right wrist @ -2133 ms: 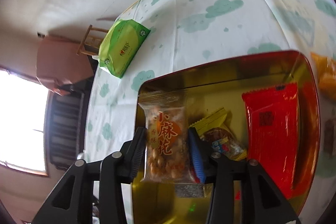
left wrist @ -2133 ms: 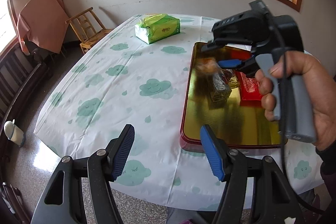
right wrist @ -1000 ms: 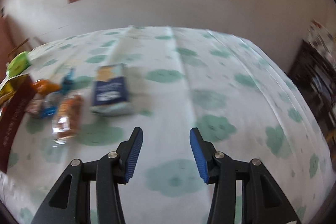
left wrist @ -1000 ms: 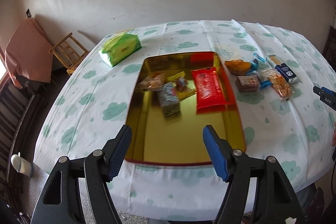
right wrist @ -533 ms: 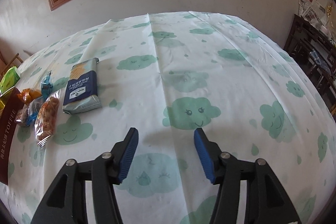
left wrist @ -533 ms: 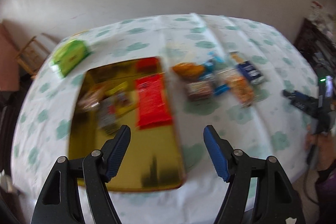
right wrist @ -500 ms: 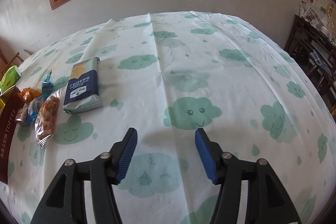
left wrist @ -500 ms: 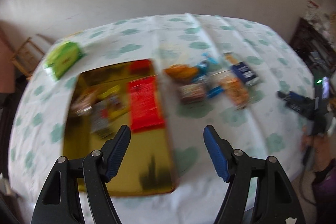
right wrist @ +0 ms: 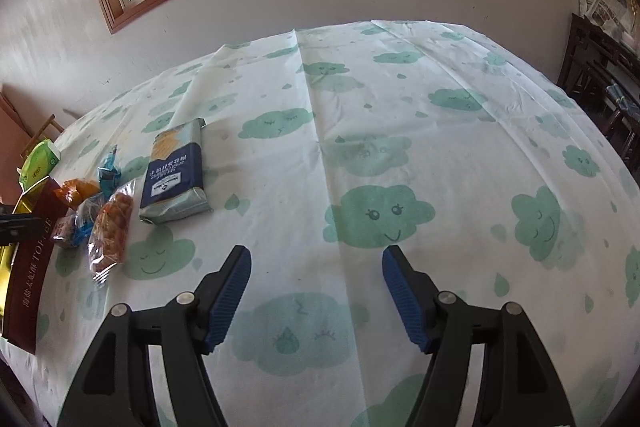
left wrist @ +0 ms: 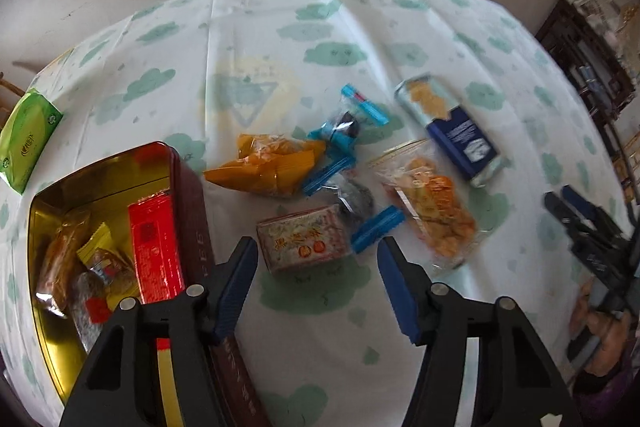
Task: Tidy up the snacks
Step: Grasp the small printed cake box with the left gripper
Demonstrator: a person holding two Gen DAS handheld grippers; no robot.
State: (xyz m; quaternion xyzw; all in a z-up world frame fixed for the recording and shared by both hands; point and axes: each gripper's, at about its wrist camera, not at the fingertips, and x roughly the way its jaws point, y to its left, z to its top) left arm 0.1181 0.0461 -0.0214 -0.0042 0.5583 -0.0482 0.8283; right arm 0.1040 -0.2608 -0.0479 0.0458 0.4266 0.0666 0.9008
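Left gripper (left wrist: 314,281): jaws closing, nothing pressed between them, poised above a small floral-printed snack pack (left wrist: 305,243) on the cloud-print tablecloth (left wrist: 280,27). Right gripper (right wrist: 316,291): jaws opening, empty, over bare cloth. Loose beside the pack: orange bag (left wrist: 266,167), clear bag of fried twists (left wrist: 430,203), blue biscuit packet (left wrist: 452,129), blue-ended wrappers (left wrist: 348,125), somewhat blurred; gold-lined tin (left wrist: 100,171) left holds a red packet (left wrist: 154,247).
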